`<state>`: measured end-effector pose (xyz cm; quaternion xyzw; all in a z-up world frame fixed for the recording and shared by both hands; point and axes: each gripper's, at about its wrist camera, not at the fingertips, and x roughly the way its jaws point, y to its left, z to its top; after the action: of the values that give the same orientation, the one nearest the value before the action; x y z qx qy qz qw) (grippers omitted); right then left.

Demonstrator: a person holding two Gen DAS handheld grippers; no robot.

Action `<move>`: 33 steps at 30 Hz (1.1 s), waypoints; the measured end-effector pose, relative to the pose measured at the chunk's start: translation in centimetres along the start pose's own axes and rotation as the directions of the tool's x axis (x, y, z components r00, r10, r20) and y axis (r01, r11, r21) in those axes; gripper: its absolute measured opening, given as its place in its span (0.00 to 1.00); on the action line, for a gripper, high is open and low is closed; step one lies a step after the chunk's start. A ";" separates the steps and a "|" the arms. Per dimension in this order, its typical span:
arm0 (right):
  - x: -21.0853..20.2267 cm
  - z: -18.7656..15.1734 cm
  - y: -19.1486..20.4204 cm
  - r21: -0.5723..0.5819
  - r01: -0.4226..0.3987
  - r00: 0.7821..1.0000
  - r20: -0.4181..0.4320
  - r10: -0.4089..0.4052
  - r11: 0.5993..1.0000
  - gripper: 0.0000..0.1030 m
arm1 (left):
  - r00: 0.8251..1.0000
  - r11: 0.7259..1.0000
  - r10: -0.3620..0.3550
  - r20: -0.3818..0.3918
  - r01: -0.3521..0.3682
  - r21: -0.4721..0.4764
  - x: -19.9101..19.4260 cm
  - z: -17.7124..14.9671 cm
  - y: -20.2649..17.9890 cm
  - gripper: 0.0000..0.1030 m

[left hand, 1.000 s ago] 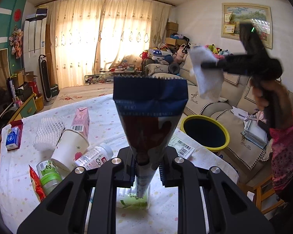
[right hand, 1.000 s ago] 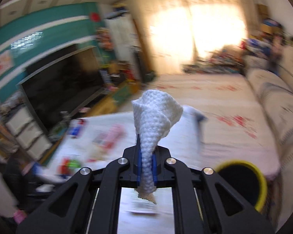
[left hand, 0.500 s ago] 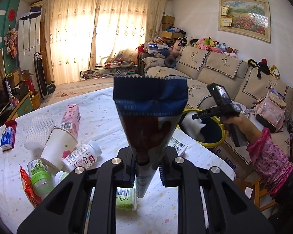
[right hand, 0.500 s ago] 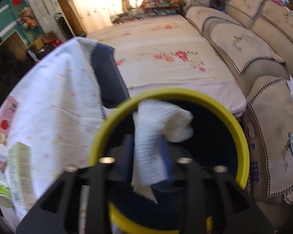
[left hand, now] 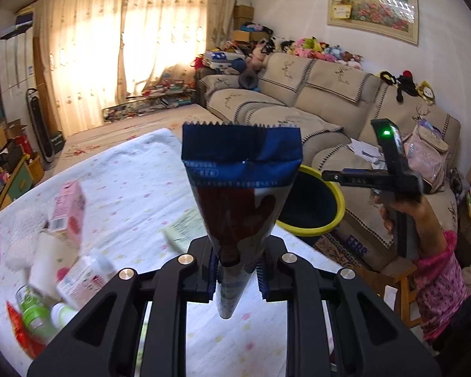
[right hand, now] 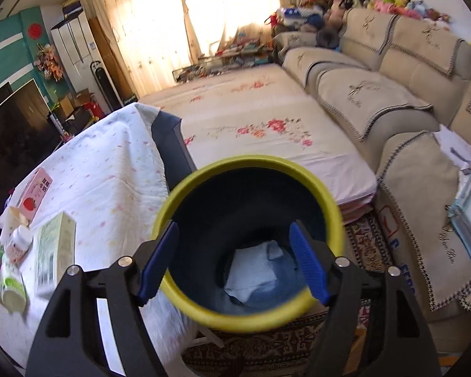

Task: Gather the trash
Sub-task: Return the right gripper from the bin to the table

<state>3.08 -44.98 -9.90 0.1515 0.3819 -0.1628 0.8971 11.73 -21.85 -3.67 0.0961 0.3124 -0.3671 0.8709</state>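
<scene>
My left gripper (left hand: pixel 237 278) is shut on a blue and dark red snack wrapper (left hand: pixel 240 182) that stands up between its pads, over the table. Just off the table's right edge stands a yellow-rimmed dark bin (left hand: pixel 311 231). A hand holds my right gripper (left hand: pixel 345 178) over that bin. In the right wrist view the right gripper (right hand: pixel 233 227) points down into the bin (right hand: pixel 248 161); its jaws are opening and nothing is between them. A white paper towel (right hand: pixel 254 270) lies at the bottom of the bin.
On the white-clothed table (left hand: pixel 135 182) lie a pink carton (left hand: pixel 67 207), a paper cup (left hand: pixel 45 264), a small white bottle (left hand: pixel 84 278), green-capped bottles (left hand: pixel 34 314), a red wrapper (left hand: pixel 17 330) and a pale green box (right hand: pixel 55 251). A beige sofa (right hand: pixel 392 94) runs behind the bin.
The right gripper came down over the bin, opened, and let go of the white towel, which dropped inside. The left gripper with the wrapper shifted towards the bin.
</scene>
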 end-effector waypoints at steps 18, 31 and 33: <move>-4.9 -5.4 -9.3 0.161 0.037 0.998 0.043 -0.045 0.986 0.69 | 0.948 0.982 -0.167 -0.271 0.185 0.044 23.5 8.3 -12.3 0.20; -4.8 -5.7 -8.4 0.141 0.027 0.999 0.034 -0.032 0.990 0.71 | 0.944 0.990 -0.138 -0.300 0.140 -0.017 30.2 9.7 -13.0 0.64; -4.8 -5.6 -7.9 0.133 0.017 0.999 0.032 -0.022 0.991 0.71 | 0.952 0.990 -0.143 -0.270 0.141 -0.027 28.1 9.6 -12.1 0.68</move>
<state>-6.83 -49.01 -11.31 0.2045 0.3566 -0.1992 0.8896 22.83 -50.54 -12.61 0.1195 0.4363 -0.4110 0.7915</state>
